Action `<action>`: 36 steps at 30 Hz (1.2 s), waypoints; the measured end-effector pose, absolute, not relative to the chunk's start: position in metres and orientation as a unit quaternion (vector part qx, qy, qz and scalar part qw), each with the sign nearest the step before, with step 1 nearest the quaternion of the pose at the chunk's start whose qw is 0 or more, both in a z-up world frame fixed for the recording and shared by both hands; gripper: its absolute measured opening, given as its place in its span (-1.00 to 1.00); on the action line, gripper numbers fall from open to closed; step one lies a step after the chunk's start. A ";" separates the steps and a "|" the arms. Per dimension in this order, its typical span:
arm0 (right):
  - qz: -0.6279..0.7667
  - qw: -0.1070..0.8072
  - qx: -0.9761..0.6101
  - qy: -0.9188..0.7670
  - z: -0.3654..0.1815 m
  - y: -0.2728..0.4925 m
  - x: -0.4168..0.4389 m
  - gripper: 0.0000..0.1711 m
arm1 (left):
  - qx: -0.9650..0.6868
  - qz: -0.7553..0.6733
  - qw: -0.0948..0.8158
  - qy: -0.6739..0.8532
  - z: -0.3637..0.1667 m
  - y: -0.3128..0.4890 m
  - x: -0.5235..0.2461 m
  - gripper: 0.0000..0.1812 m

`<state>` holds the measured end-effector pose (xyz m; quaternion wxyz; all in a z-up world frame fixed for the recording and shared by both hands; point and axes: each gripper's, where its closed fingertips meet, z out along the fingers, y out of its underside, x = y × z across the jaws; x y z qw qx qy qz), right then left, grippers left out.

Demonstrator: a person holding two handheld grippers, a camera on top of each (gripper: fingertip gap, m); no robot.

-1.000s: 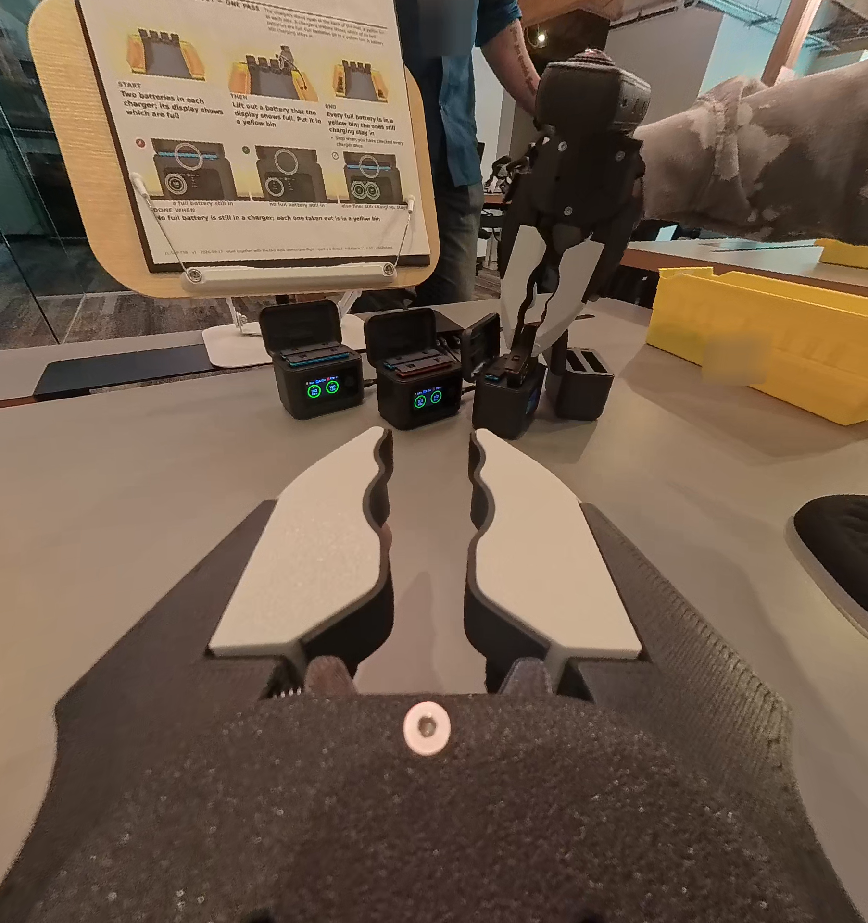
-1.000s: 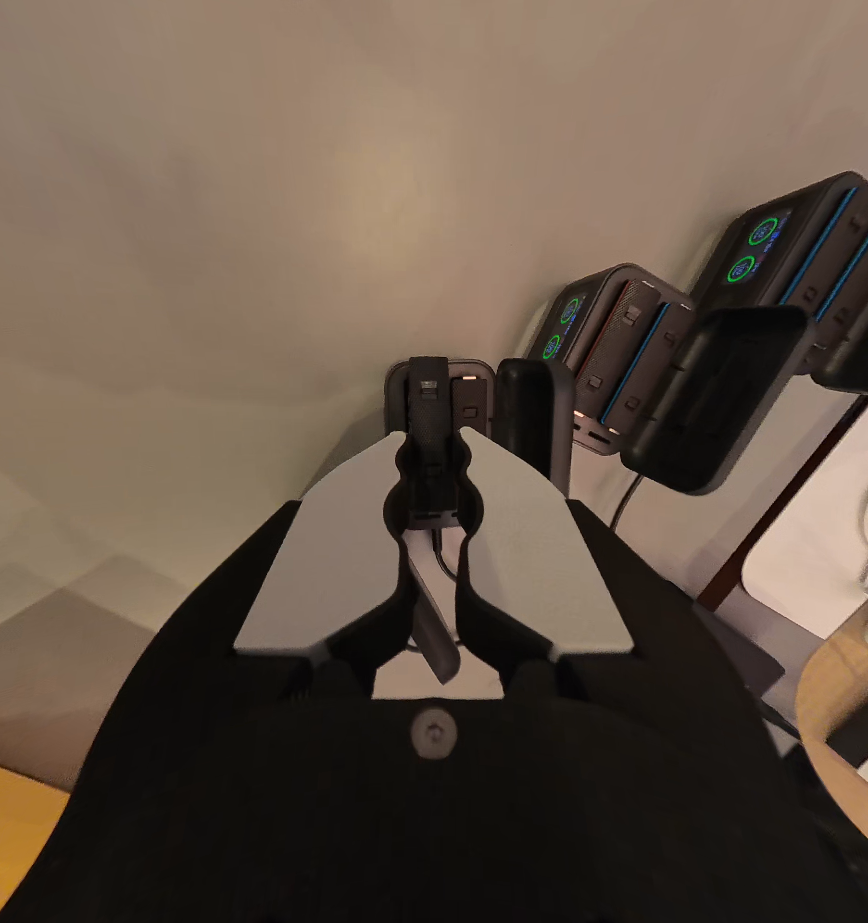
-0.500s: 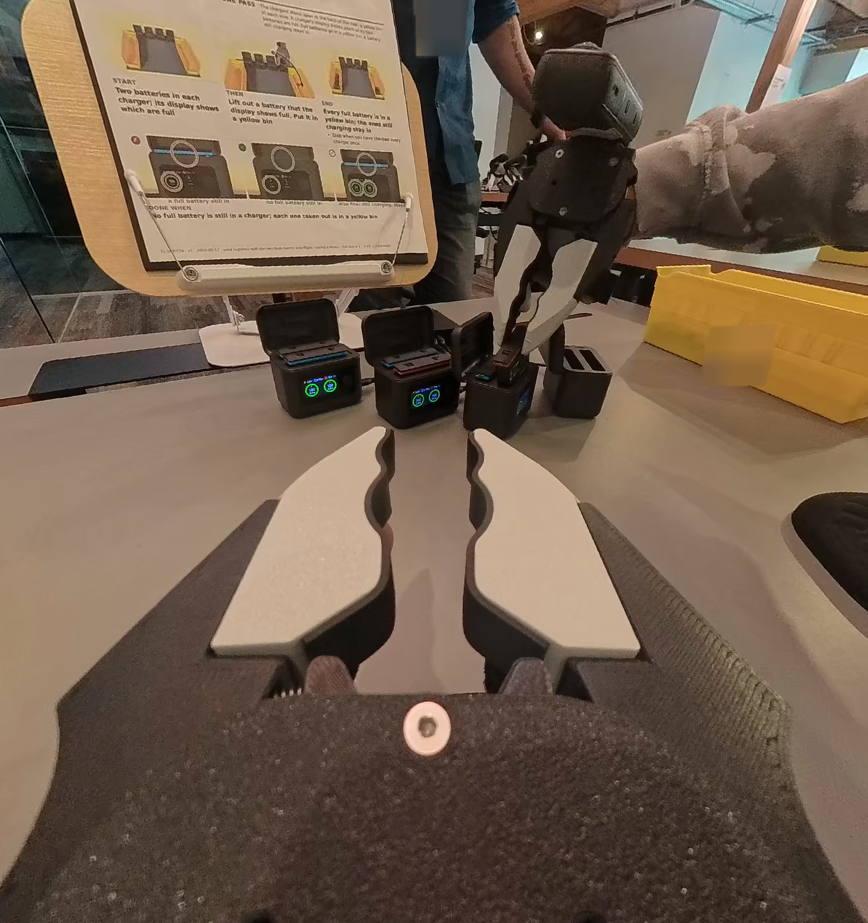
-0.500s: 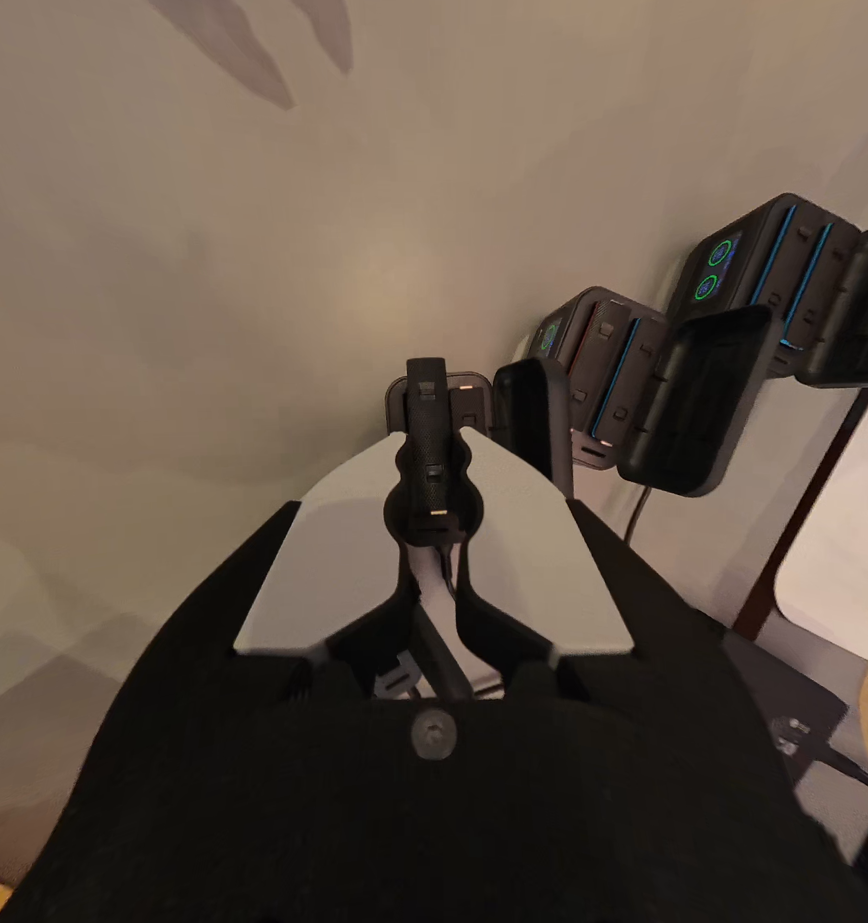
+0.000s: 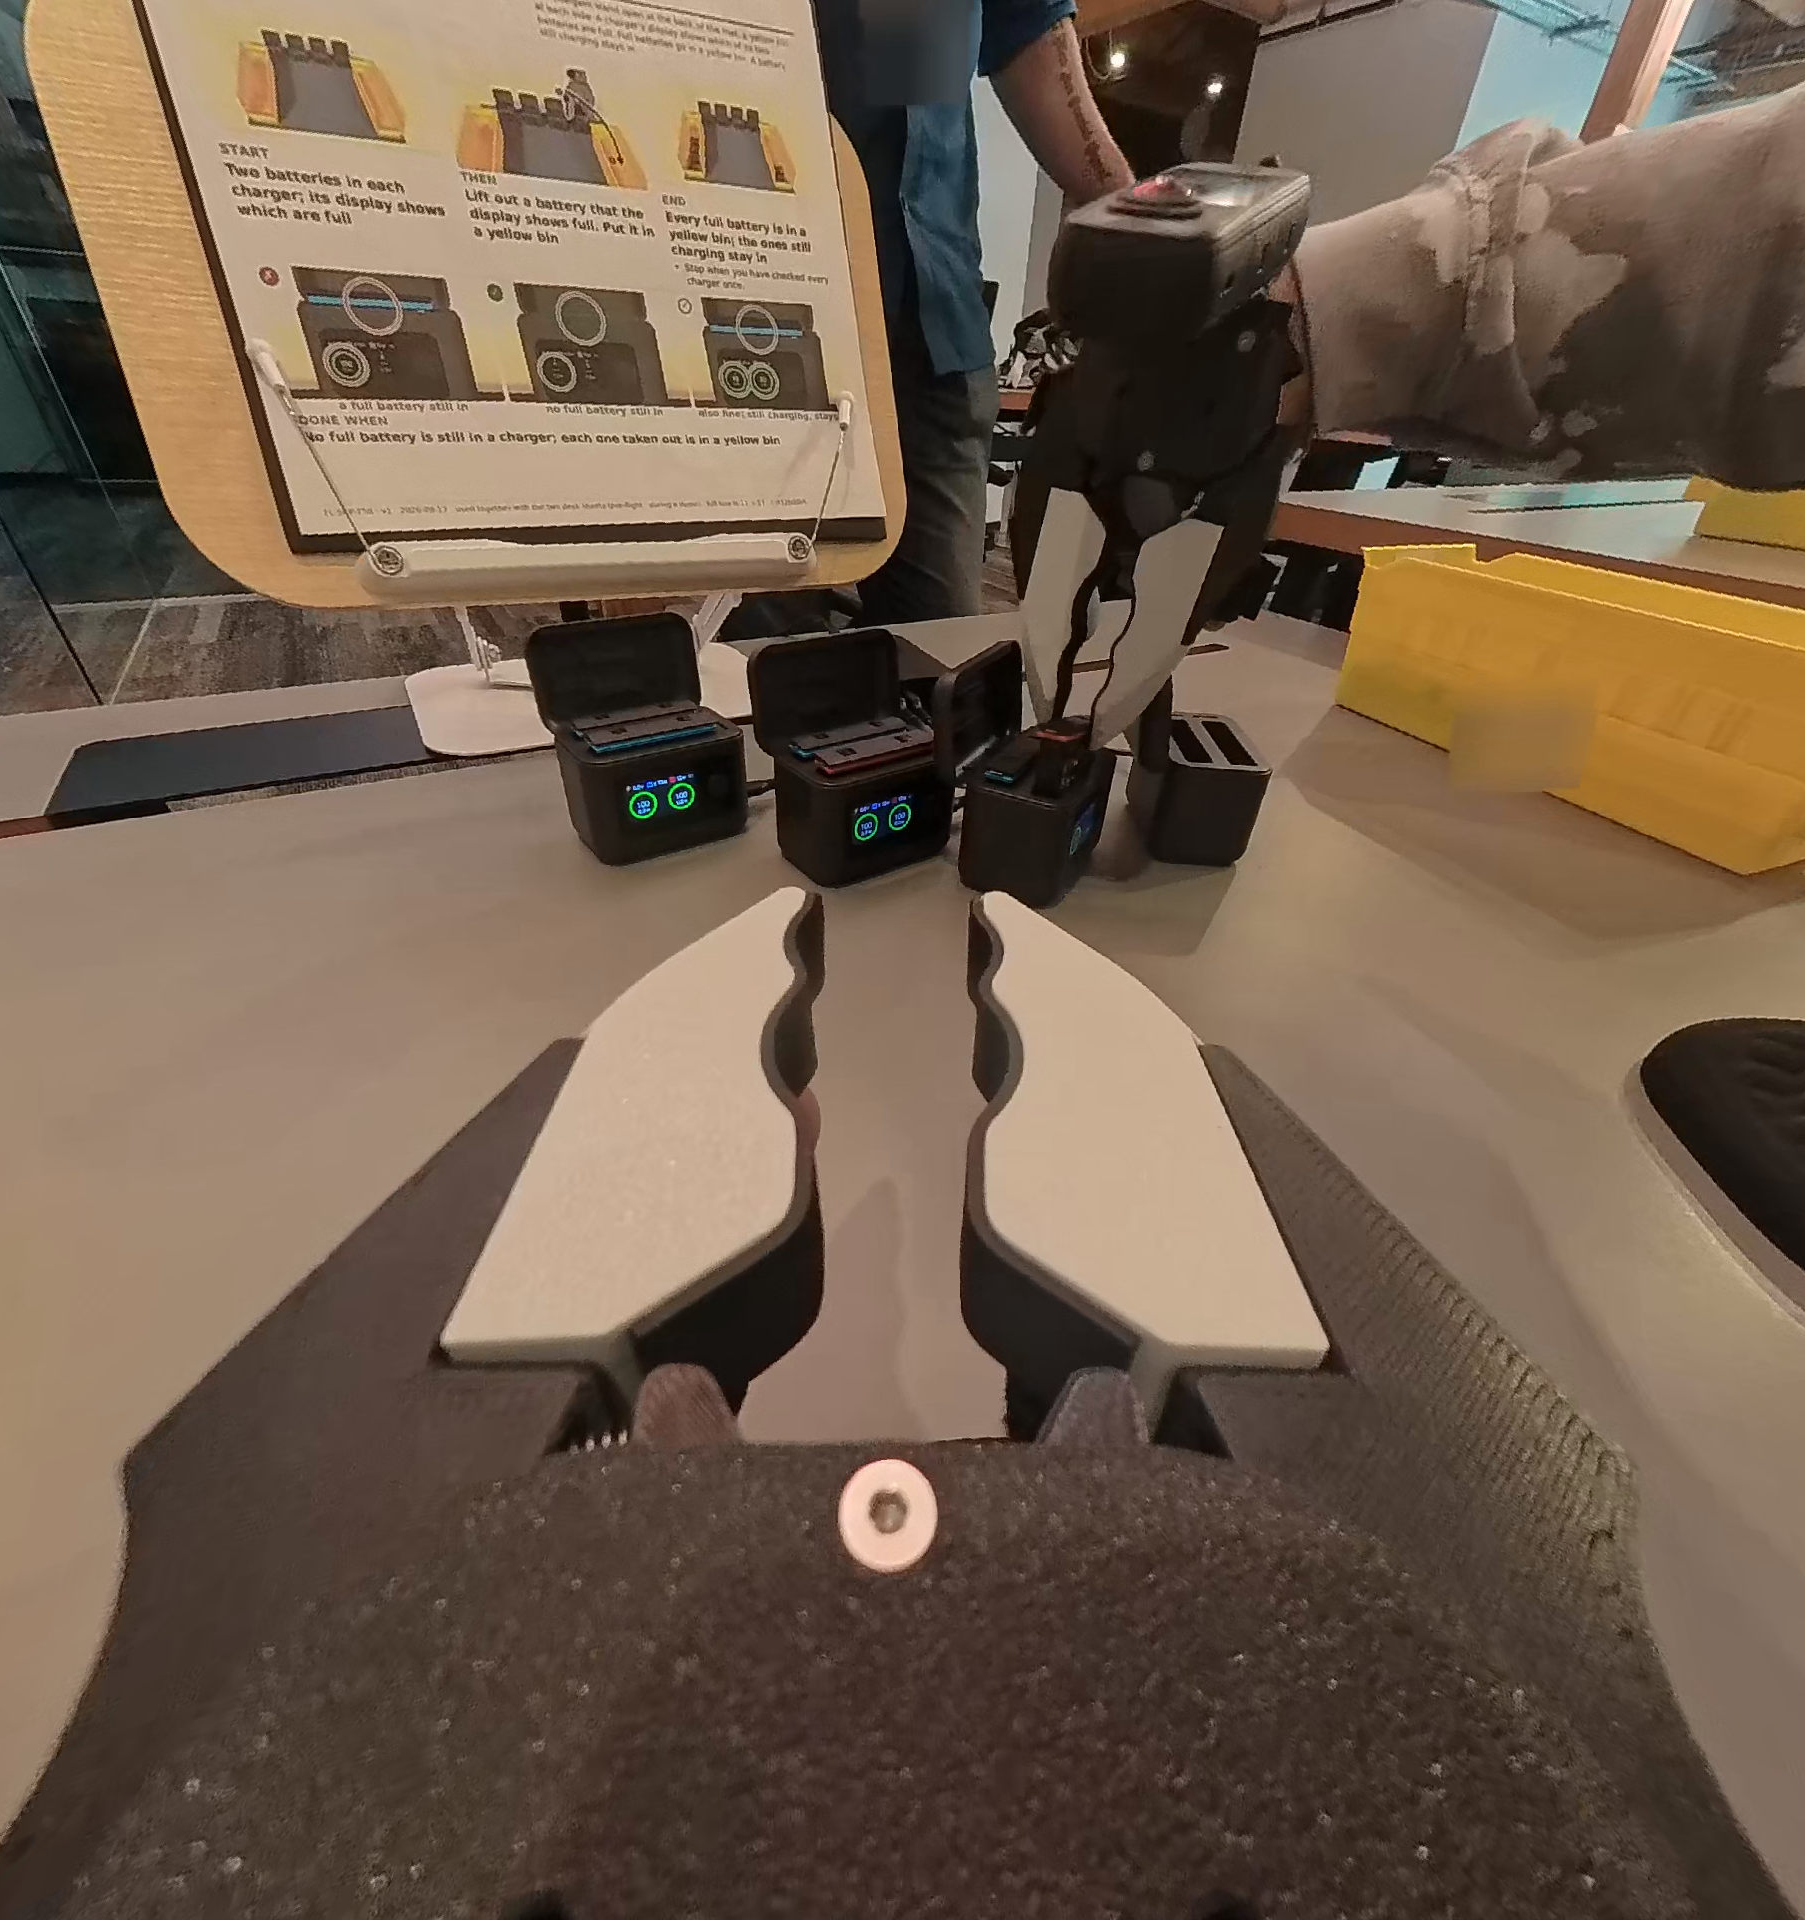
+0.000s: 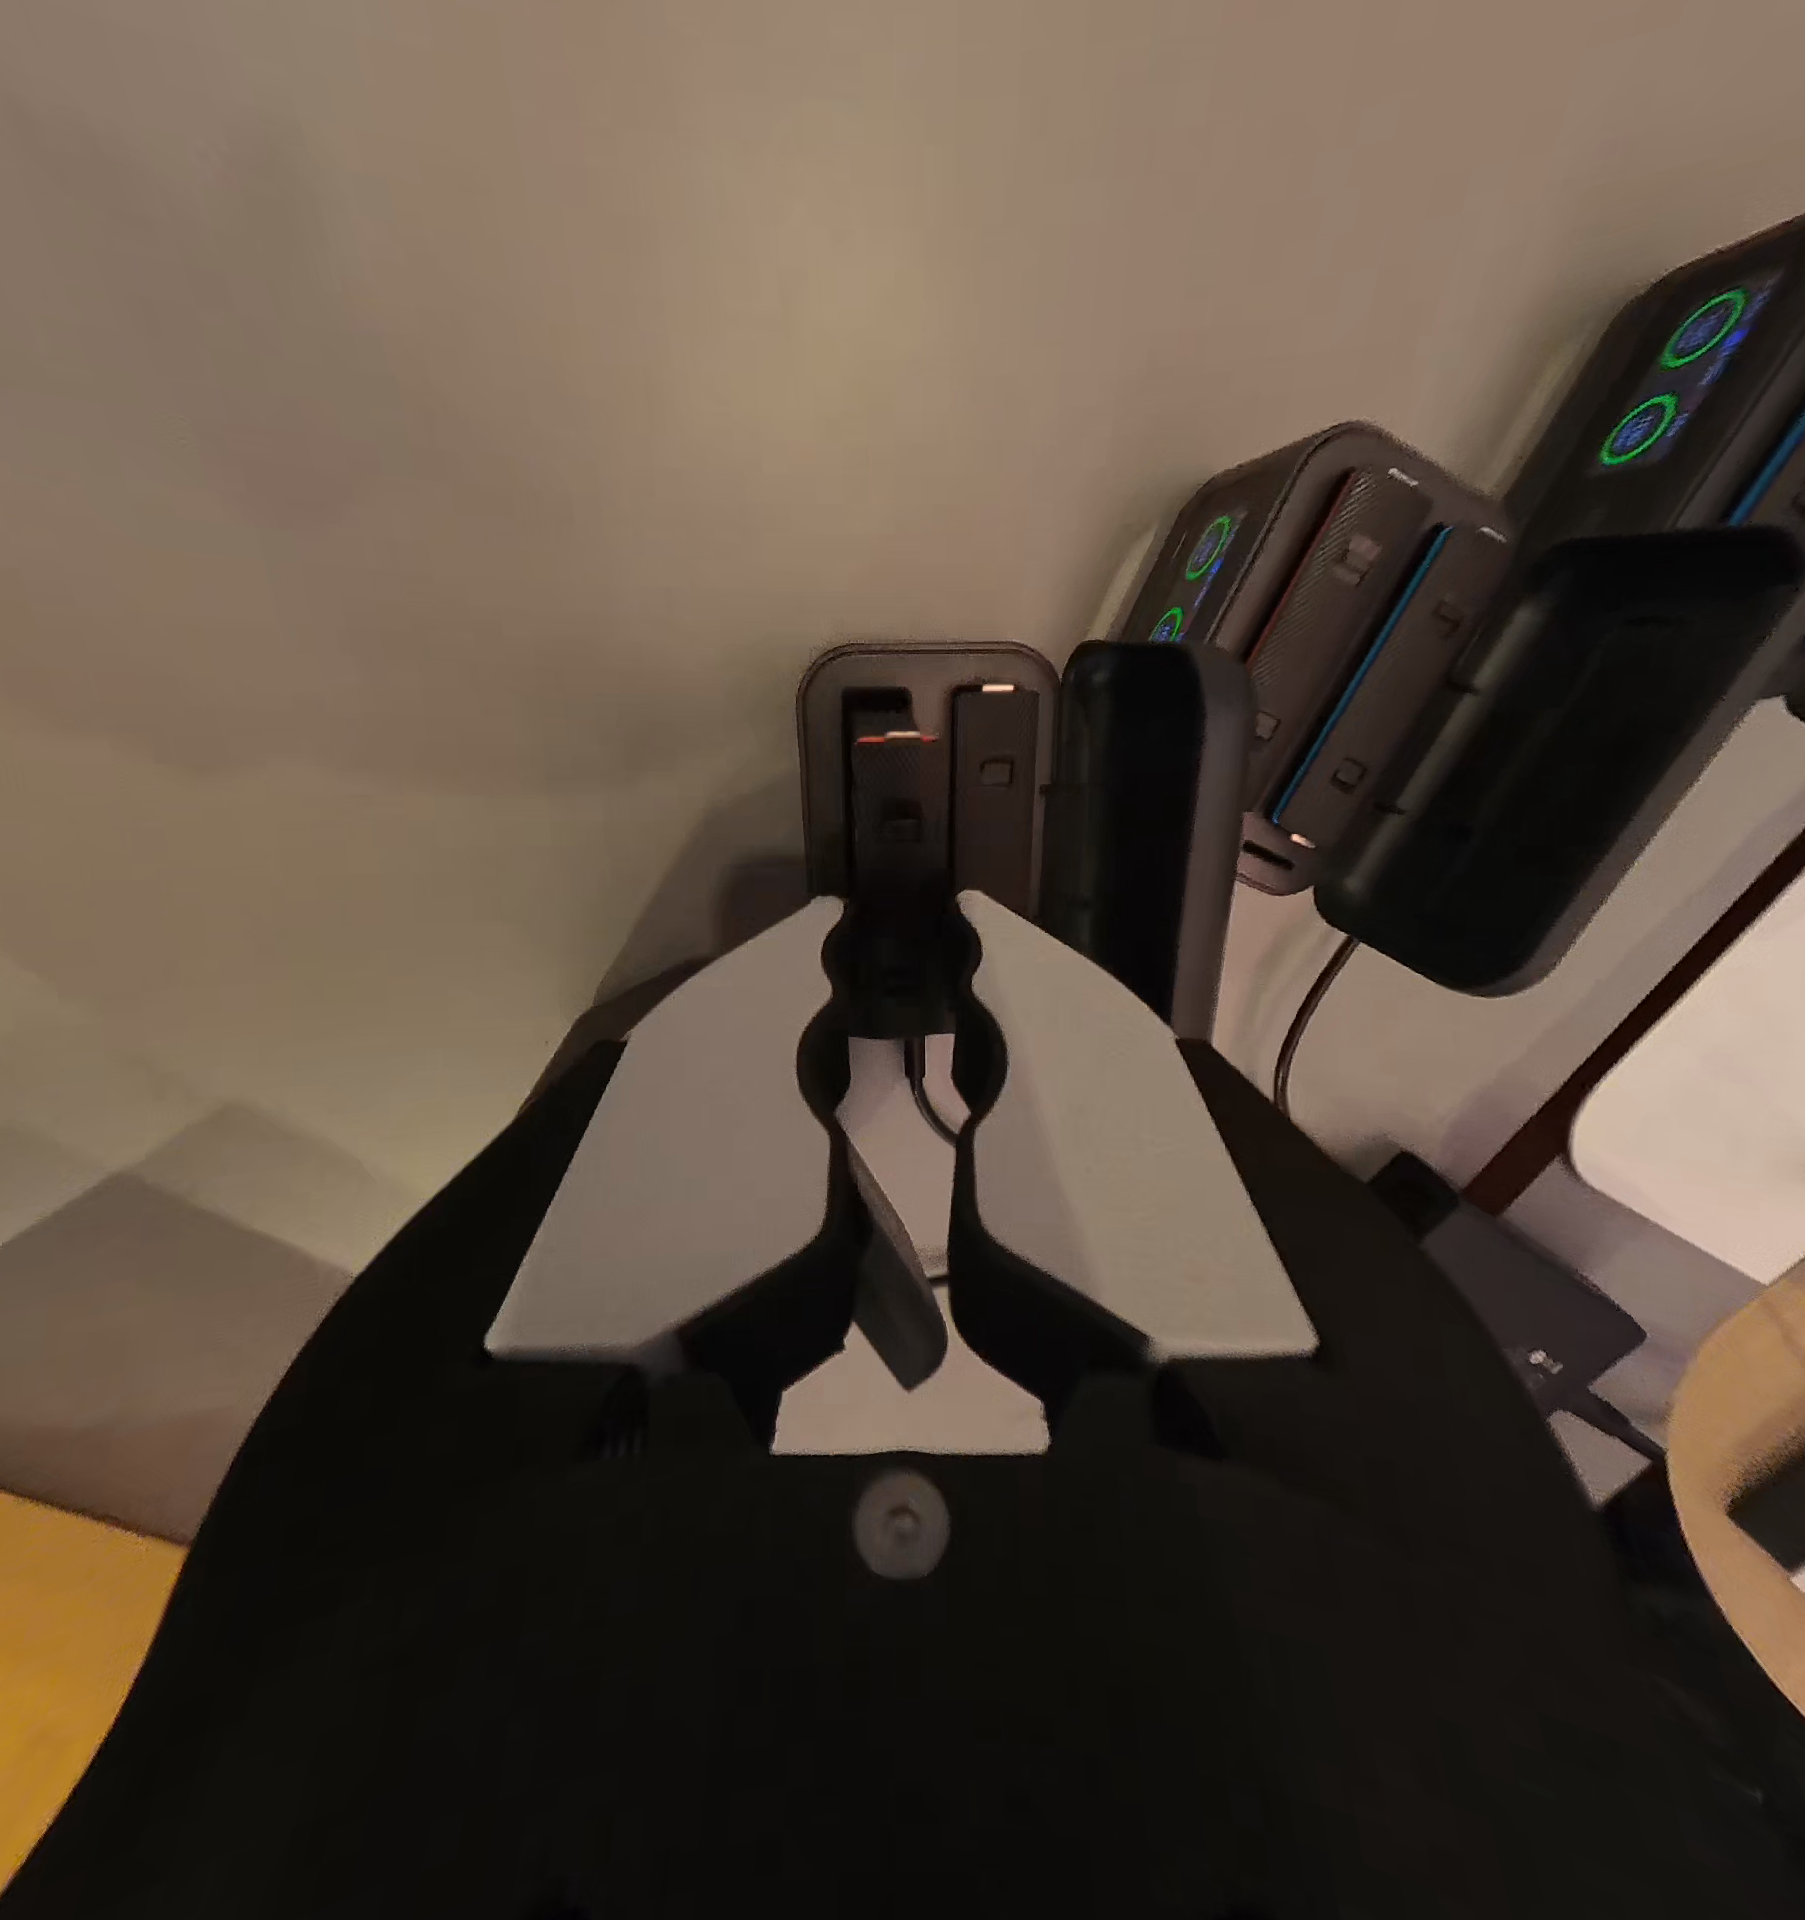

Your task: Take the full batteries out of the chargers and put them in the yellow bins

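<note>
Black slim battery [image 6: 893, 821], red-edged, sits half-raised from the dark third charger [image 6: 929, 769], right gripper [image 6: 900, 914] jaws clamped on it; pull straight up. Left gripper [image 5: 893, 925] jaws part-open, empty.

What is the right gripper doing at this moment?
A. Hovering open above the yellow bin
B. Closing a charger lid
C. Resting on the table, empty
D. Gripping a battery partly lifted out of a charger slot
D: the right gripper is shut on a battery standing partly out of its charger slot.
</note>
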<state>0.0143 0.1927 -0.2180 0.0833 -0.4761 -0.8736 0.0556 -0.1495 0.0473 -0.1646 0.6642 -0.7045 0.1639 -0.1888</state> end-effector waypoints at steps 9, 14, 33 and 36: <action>-0.066 -0.011 -0.465 -0.883 -0.217 0.195 0.024 -0.83 | -0.701 -0.194 0.667 0.162 -0.163 0.046 -0.150 -0.73; -0.130 -0.040 -0.457 -0.879 -0.216 0.197 0.026 -0.83 | -0.699 -0.198 0.668 0.162 -0.162 0.045 -0.151 -0.73; -0.229 -0.100 -0.467 -0.848 -0.222 0.199 0.031 -0.83 | -0.687 -0.208 0.678 0.159 -0.157 0.042 -0.152 -0.74; -0.208 -0.085 -0.471 -0.853 -0.222 0.199 0.031 -0.83 | -0.685 -0.211 0.679 0.158 -0.157 0.041 -0.152 -0.74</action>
